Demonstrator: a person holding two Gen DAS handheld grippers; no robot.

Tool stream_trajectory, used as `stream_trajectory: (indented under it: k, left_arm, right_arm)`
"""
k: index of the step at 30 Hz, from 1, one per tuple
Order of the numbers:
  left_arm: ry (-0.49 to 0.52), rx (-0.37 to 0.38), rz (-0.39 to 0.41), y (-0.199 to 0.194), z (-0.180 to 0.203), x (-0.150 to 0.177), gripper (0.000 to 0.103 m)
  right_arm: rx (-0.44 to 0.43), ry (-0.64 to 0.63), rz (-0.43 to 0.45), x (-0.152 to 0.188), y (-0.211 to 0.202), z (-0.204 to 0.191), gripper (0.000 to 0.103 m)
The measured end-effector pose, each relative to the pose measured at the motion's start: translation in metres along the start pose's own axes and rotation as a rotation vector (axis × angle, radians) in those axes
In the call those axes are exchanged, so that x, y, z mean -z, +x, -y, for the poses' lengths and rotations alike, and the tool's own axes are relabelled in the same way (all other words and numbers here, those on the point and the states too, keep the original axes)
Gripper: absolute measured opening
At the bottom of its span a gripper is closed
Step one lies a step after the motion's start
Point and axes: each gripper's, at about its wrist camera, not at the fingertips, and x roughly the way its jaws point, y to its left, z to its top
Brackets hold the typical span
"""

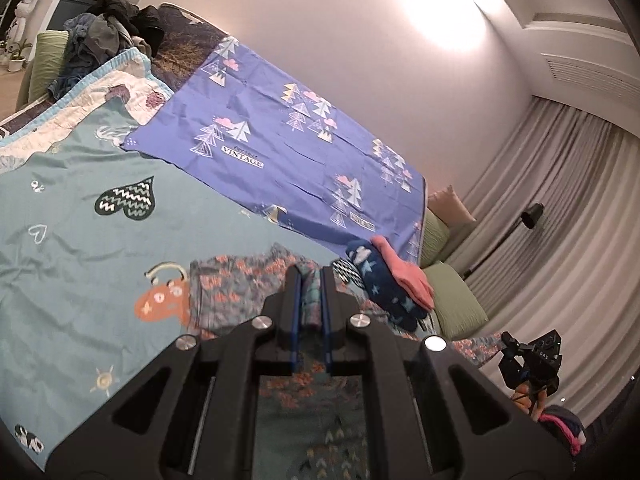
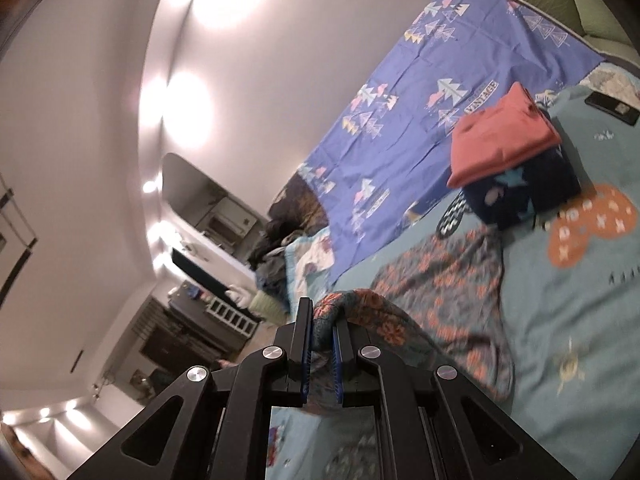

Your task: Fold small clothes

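A small teal garment with orange flower print (image 1: 240, 284) lies on the teal bedsheet (image 1: 80, 248). My left gripper (image 1: 311, 280) is shut on an edge of it, with cloth bunched between the blue pads. My right gripper (image 2: 322, 316) is shut on another edge of the same garment (image 2: 440, 280) and holds it lifted above the sheet. The right gripper also shows small at the lower right of the left wrist view (image 1: 528, 364). A stack of folded clothes, pink on navy with stars (image 2: 512, 160), sits beyond the garment; it also shows in the left wrist view (image 1: 392, 280).
A purple sheet with tree print (image 1: 280, 140) covers the far side of the bed. A heap of dark unfolded clothes (image 1: 112, 28) lies at the bed's far end. A black phone (image 2: 612, 108) lies on the sheet. Green pillows (image 1: 456, 300) and curtains (image 1: 560, 220) are at the right.
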Motion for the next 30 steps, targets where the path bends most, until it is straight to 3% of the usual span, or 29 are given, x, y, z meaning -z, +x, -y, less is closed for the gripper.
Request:
stream_trajectory:
  k: [10, 18, 30]
  left_arm:
    - [-0.013, -0.097, -0.002, 0.077, -0.015, -0.038, 0.01]
    - [-0.005, -0.184, -0.069, 0.158, -0.034, -0.058, 0.01]
    - [0.025, -0.312, -0.202, 0.261, -0.071, -0.045, 0.01]
  right_arm:
    - [0.158, -0.062, 0.026, -0.051, 0.075, 0.009, 0.007]
    - [0.364, -0.121, 0.012, -0.078, 0.146, 0.044, 0.007]
    - [0.583, -0.25, -0.053, -0.08, 0.23, 0.089, 0.007]
